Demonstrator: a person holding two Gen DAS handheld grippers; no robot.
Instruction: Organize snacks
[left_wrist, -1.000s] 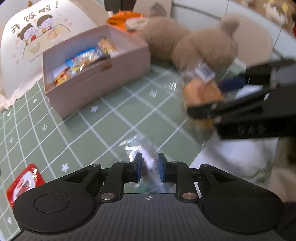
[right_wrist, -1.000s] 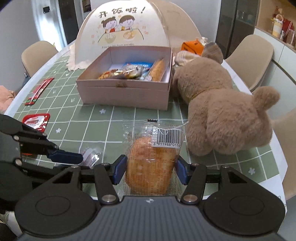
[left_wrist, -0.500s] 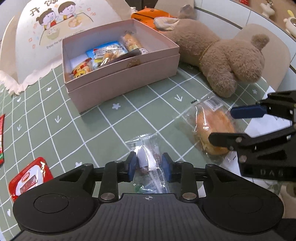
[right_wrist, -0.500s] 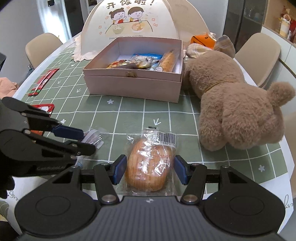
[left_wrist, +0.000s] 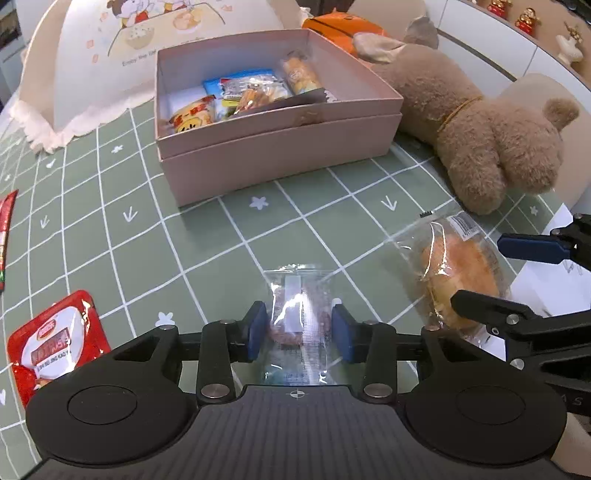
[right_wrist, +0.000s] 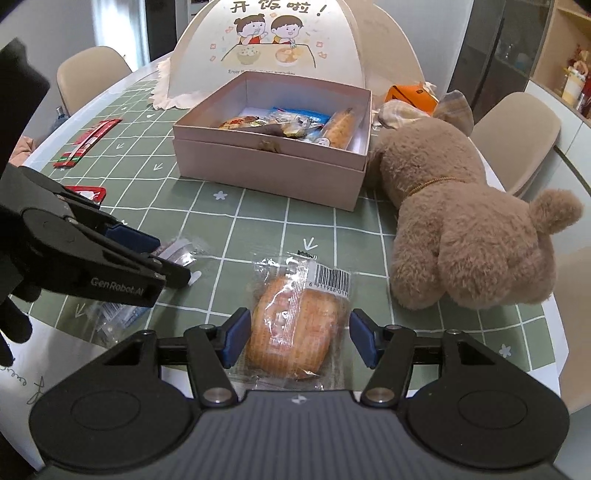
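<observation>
On the bench, the left hand-held gripper (left_wrist: 299, 328), jaws just opening, straddles a clear snack packet (left_wrist: 297, 314); the right hand-held gripper (right_wrist: 298, 338) stands apart around the wrapped bun (right_wrist: 295, 328). Next, seemingly, each must clamp and carry to the pink box (left_wrist: 280, 155)

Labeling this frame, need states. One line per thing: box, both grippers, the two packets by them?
pink box: open, snacks inside
left gripper: open, jaws just been opening, astride the clear snack packet
clear snack packet: flat on table, sealed
right gripper: open, astride the bread packet
bread packet: flat on table, sealed
</observation>
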